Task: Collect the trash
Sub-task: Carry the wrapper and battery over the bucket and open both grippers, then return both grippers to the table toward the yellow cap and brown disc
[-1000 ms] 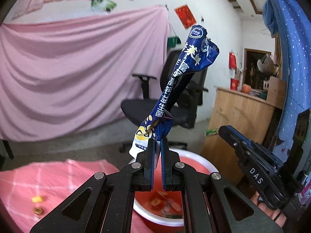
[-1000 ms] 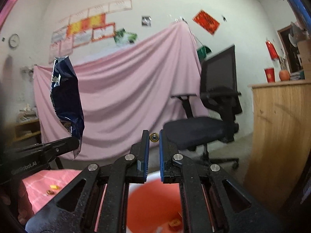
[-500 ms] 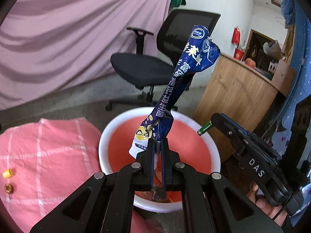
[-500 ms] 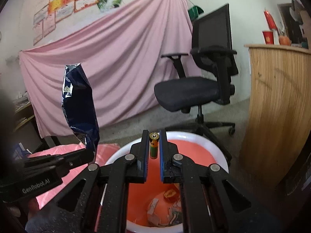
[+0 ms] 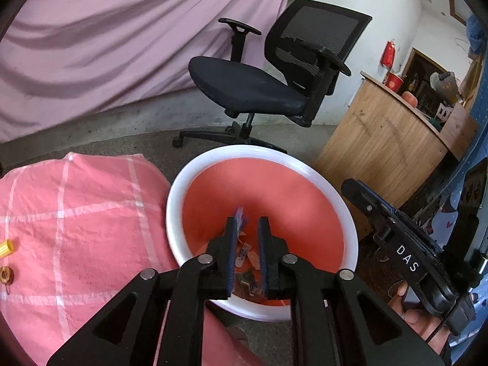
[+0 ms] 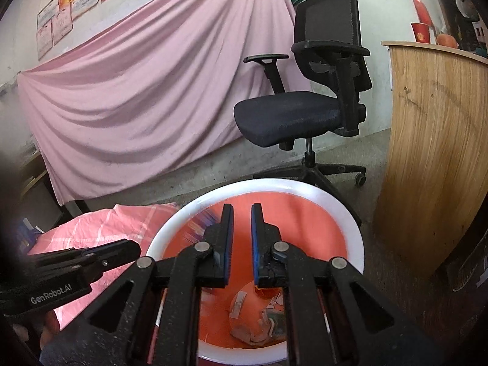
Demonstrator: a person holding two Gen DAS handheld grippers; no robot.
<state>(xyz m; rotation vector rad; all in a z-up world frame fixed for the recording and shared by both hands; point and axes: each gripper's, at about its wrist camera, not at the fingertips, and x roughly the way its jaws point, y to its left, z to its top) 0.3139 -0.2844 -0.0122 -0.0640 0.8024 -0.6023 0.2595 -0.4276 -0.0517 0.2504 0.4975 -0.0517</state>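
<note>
Basin (image 5: 180, 201), white-rimmed with a red interior, stands on the floor beside a pink checked cloth (image 5: 76, 213). Left tool (image 5: 246, 225) hangs over the basin at 6 o'clock in its own view, its jaws opening; a blurred blue wrapper (image 5: 241, 218) lies just beside the inner face of the left finger, released and dropping into the basin. Right tool (image 6: 242, 213) also points into the basin, jaws opening with nothing between them. Crumpled wrappers and scraps (image 6: 259, 320) lie on the basin floor. Black office chair (image 6: 305, 113) stands at 12 o'clock beyond the basin; a wooden cabinet (image 6: 436, 140) at 3 o'clock.
</note>
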